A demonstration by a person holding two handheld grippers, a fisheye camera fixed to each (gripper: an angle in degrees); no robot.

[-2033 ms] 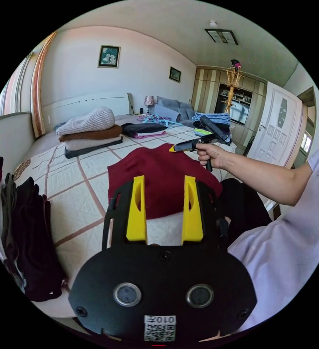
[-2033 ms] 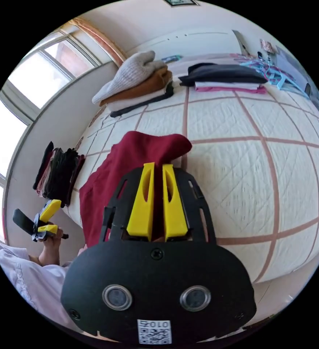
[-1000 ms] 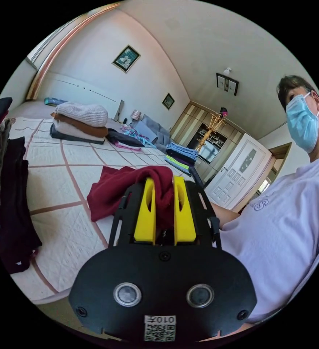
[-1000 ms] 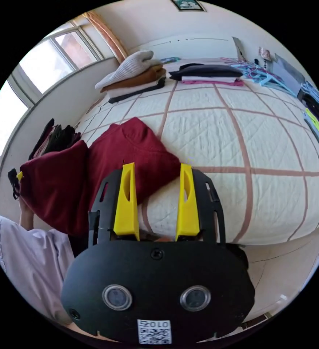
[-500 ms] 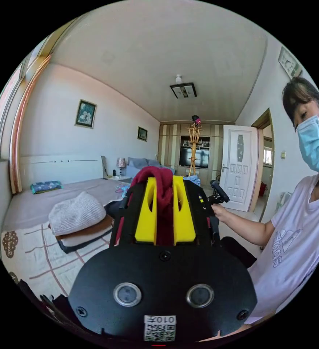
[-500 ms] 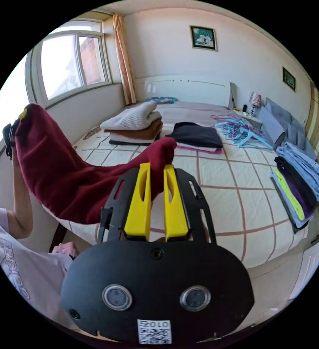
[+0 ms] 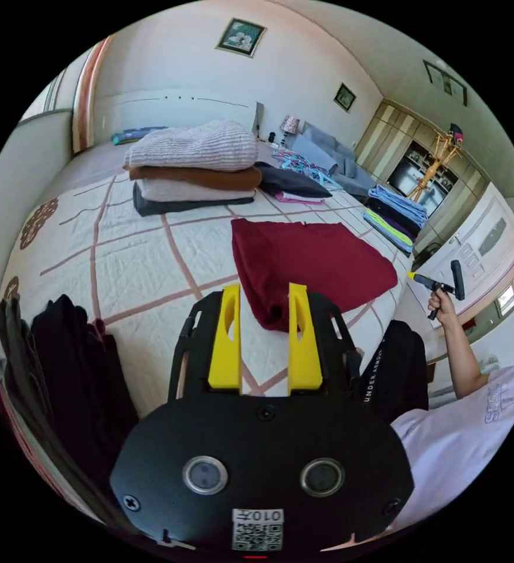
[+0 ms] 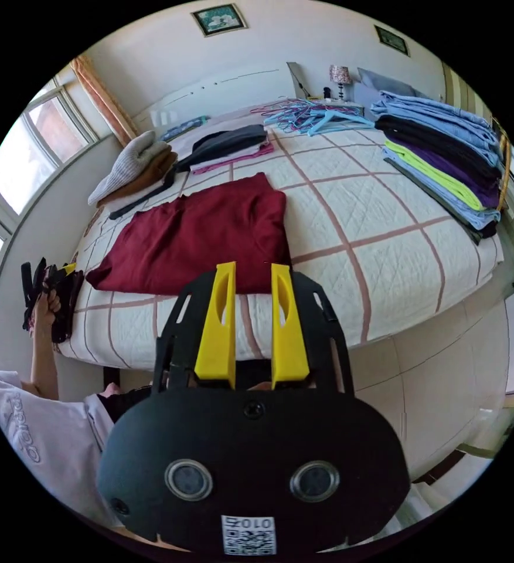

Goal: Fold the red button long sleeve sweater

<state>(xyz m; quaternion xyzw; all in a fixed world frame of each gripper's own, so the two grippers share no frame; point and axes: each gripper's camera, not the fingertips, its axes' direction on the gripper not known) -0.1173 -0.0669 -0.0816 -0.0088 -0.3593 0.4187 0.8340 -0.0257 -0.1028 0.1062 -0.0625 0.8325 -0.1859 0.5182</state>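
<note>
On the quilted bed [image 7: 122,258] lies the red sweater [image 7: 315,261], spread out flat near the bed's front edge, with open quilt on both sides of it. It looks like a wide dark red patch with soft, bumpy edges, and one end is folded over thick. Its buttons and sleeves cannot be made out. Going from left to right in the left gripper view, a heap of dark clothes [image 7: 63,375] sits at the bed's near corner and is cut off by the picture's edge. Next comes the left gripper [image 7: 264,339], its yellow jaws spread apart with nothing between them, just in front of the sweater's near end. Behind the sweater is a stack of folded knit sweaters [image 7: 192,167], well apart from it. Far to the right, off the bed's edge, a hand holds the right gripper [image 7: 432,284], too small there to tell how its jaws stand. In the right gripper view, the right gripper [image 8: 251,319] has its jaws apart and holds nothing, near the sweater's [image 8: 198,237] front edge. A pile of folded clothes [image 8: 444,158] fills the bed's right side.
</note>
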